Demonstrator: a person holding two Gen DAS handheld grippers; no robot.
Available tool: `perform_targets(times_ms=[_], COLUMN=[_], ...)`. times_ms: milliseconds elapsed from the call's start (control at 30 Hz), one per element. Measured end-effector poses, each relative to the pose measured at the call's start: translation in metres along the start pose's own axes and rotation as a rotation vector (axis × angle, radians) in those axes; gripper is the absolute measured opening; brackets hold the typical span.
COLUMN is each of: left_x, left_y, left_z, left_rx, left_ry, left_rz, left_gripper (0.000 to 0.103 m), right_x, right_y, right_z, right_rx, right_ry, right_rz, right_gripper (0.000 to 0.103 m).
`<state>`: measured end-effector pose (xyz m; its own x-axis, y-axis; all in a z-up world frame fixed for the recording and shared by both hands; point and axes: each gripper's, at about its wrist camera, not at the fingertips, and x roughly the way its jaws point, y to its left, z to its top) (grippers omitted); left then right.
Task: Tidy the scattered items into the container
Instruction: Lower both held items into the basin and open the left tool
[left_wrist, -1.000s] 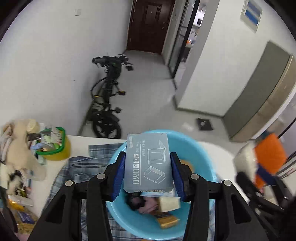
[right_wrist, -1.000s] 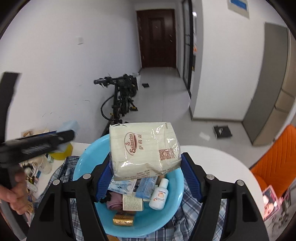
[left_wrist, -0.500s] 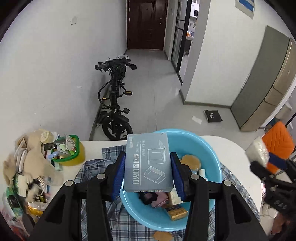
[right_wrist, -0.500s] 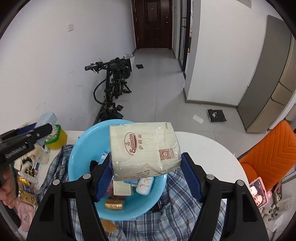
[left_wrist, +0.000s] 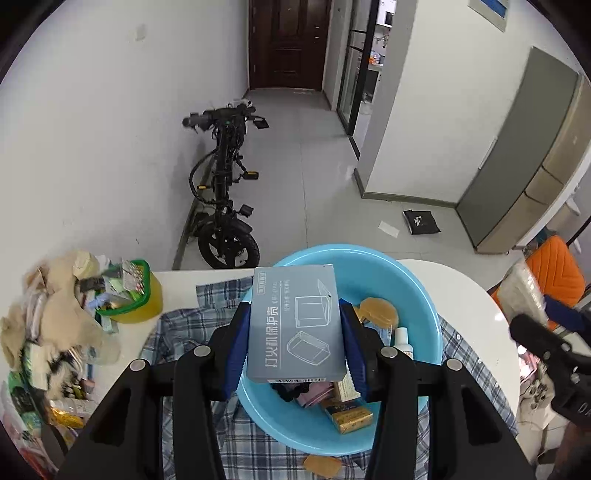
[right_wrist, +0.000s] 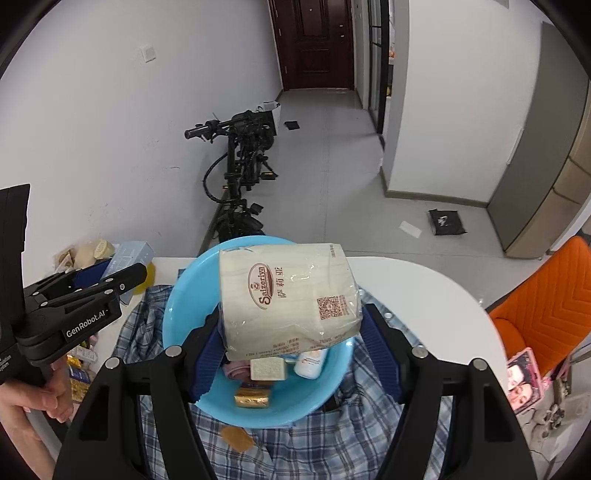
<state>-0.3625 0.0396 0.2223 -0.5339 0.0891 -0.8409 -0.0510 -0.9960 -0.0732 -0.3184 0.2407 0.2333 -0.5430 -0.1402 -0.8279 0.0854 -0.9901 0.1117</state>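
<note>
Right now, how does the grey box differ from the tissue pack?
The grey box is flat, rigid and printed with line drawings; the tissue pack is thick, soft, beige and plastic-wrapped. The left gripper holds the box, the right gripper the pack. Both are above the blue basin.

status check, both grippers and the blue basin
Left gripper shut on grey box. Right gripper shut on tissue pack. Both above blue basin, part full. Nothing blocking.
</note>
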Motion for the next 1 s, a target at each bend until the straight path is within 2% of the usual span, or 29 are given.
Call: perform_targets(times_ms=[167,333,467,533,700,867,967,1000], left_x=[0.040,0.097,0.127,0.139,0.165,0.173,0.167,0.161], left_y=[0.008,0.006,0.001,0.000,0.000,-0.004,-0.009,-0.011], left_z=[-0.009,-0.027,-0.039,-0.045,-0.055,-0.056,-0.053,-0.050], left_rx=[-0.006,-0.007,0.014,0.011,0.020,0.026,0.049,0.059], left_ry=[0.049,0.124,0.151,0.167,0.199,0.207,0.182,0.152], left_rz=[0.011,-0.008,-0.022,-0.031,-0.001,-0.005,-0.040,-0.065], left_gripper=[0.049,0.049,0.049,0.049,0.049,0.049,0.049,0.050], right_x=[0.048,0.100,0.135,0.148,0.168,0.170,0.165,0.163], right_y=[-0.002,-0.015,-0.018,-0.025,-0.042,-0.044,-0.043,-0.042], right_z=[-0.011,-0.024,-0.036,-0.041,-0.053,-0.054,-0.050,-0.049], right_rx=[-0.005,0.037,0.020,0.039,0.065,0.067,0.060,0.058], right_ry=[0.059,0.101,0.157,0.175,0.194,0.192,0.184,0.181], right_rz=[-0.011,0.018,-0.003,0.031,0.034,0.062,0.049,0.049], right_gripper=[0.069,0.069,0.069,0.069,0.069,0.069,0.069,0.069])
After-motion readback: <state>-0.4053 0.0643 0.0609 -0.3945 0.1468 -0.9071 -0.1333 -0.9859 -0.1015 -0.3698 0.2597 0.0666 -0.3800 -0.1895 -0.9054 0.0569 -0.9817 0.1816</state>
